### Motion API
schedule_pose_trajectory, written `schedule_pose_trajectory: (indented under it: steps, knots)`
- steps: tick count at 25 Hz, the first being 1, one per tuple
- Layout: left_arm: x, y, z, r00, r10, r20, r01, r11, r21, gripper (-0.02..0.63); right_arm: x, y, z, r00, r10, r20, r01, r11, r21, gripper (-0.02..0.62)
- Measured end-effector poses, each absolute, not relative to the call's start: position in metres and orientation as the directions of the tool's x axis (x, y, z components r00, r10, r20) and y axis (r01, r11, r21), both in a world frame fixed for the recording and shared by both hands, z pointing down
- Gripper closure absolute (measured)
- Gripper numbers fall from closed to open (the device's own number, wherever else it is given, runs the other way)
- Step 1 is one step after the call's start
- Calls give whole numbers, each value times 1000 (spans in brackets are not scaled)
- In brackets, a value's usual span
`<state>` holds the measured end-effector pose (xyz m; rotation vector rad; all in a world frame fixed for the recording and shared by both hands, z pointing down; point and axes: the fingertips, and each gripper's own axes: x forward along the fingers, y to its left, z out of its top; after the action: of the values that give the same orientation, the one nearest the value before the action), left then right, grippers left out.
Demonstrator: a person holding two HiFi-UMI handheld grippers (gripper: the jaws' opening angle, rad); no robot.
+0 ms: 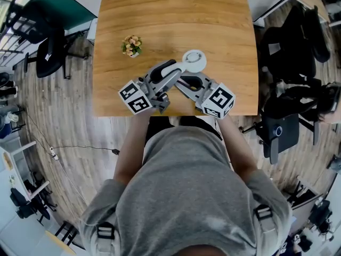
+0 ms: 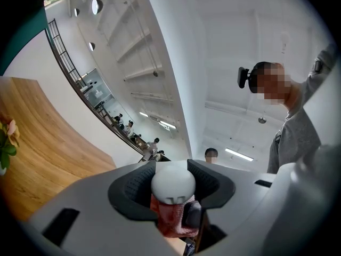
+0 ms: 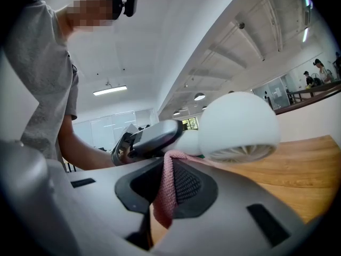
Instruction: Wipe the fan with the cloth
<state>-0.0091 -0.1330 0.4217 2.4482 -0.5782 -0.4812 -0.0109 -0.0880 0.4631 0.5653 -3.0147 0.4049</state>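
The person leans over the near edge of the wooden table [image 1: 160,15], both forearms stretched forward from a grey shirt. The two tools meet in a narrow V just in from that edge.

The left gripper [image 1: 169,71] angles up and to the right in the head view, its nose tipped slightly above level. Its fingers [image 2: 130,188] stand fairly wide but are clamped on the handle of the small white fan [image 3: 240,126]. The fan's rounded end fills the gap between the dark pads. It is held off the table, and its round head juts past the fingertips toward the middle of the table, grille side down.

The right gripper [image 1: 182,82] lies level and angles up and to the left, toward the fan's handle. Its fingers [image 3: 186,185] are nearly closed, pinching a fold of the pink cloth [image 3: 165,191]. The cloth rises from the pads to the fan's neck just below the head and appears to lie against it.

A small pot of flowers [image 1: 132,46] stands on the table to the left, well apart from both tools.
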Motion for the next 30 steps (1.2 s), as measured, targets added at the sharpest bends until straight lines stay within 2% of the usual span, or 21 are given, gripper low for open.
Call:
schedule_pose_trajectory:
  steps: [11, 30]
  knots:
    - [-7, -131, 420, 848, -489, -203, -293, -752, 590, 407, -19, -85, 463, -937, -338, 82, -348, 901, -261, 551]
    - [-15, -114, 429, 885, -444, -140, -298, -771, 563, 407, 63, -106, 472, -850, -509, 132, -526, 817, -236, 552]
